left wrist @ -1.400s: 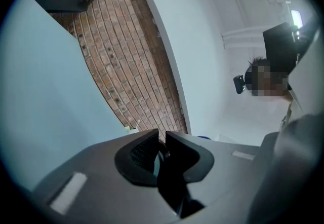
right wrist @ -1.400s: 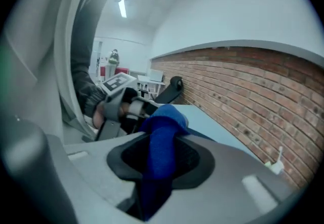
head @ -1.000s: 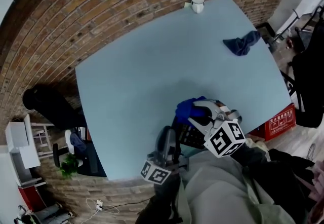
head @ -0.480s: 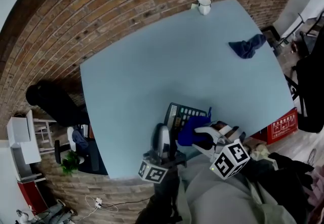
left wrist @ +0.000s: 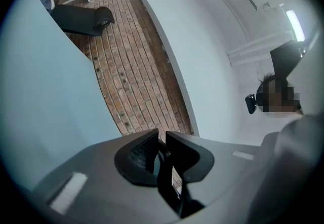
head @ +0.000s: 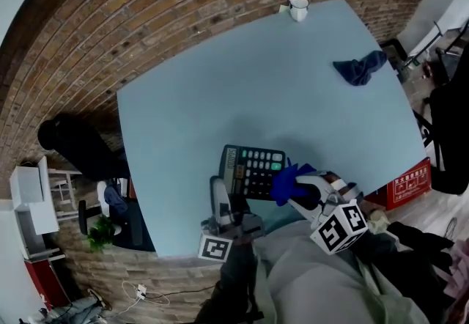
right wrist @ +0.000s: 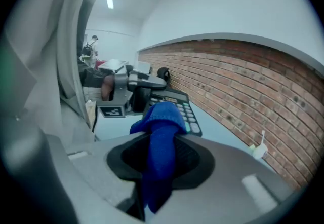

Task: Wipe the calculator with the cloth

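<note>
Blue cloth [head: 287, 182]: bunched between the jaws of your right gripper [head: 302, 188]. Its free end lies against the right-hand edge of the calculator [head: 253, 168].
Right gripper jaws: clamped on the cloth. In the right gripper view the cloth [right wrist: 161, 121] stands as a thick fold between the two pads of the gripper [right wrist: 161, 153] and spills out past them.
Calculator: near the table's [head: 220, 95] front edge, just in front of you, between your two grippers, keys and display facing up. Lying flat or lifted: cannot tell.
Left gripper [head: 222, 188]: at the calculator's near left corner. In the right gripper view it sits at the calculator's [right wrist: 174, 101] near end.
Left gripper jaws: nearly together, pinched on a thin dark edge, read as the calculator's rim. This gripper [left wrist: 161, 139] points up toward the brick wall [left wrist: 136, 81].
Second cloth [head: 357, 66]: dark blue, crumpled at the table's far right, well apart from your work.
Mug [head: 298, 7]: white, at the far corner, with something thin standing in it.
</note>
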`<state>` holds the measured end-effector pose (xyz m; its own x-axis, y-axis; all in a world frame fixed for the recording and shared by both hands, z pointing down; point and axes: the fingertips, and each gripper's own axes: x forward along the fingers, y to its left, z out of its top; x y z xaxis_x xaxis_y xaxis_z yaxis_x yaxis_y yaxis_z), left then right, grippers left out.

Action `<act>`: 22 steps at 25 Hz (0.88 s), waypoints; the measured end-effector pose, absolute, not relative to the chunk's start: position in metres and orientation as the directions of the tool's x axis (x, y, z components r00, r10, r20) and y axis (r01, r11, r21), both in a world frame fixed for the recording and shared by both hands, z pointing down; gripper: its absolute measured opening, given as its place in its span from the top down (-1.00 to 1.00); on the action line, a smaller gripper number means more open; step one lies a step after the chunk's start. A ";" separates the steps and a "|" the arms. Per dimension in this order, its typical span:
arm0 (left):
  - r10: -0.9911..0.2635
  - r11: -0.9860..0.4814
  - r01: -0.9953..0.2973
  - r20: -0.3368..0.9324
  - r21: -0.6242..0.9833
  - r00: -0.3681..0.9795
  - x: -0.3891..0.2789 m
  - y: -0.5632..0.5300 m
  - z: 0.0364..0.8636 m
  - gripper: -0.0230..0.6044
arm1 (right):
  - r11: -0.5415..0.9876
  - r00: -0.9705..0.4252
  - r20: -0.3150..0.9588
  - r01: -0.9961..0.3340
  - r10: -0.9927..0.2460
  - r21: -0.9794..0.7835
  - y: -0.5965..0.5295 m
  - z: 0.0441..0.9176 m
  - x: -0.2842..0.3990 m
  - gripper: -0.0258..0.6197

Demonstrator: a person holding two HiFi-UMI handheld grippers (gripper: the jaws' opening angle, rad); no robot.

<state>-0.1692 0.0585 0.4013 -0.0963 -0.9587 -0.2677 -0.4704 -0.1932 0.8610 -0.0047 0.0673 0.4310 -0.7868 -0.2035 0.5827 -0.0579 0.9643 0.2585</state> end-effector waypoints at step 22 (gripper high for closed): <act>-0.918 -0.270 -0.224 -0.320 0.937 -0.233 -0.182 0.054 0.402 0.79 | 0.859 -0.907 0.303 -0.111 -0.294 0.500 0.091 0.393 -0.013 0.58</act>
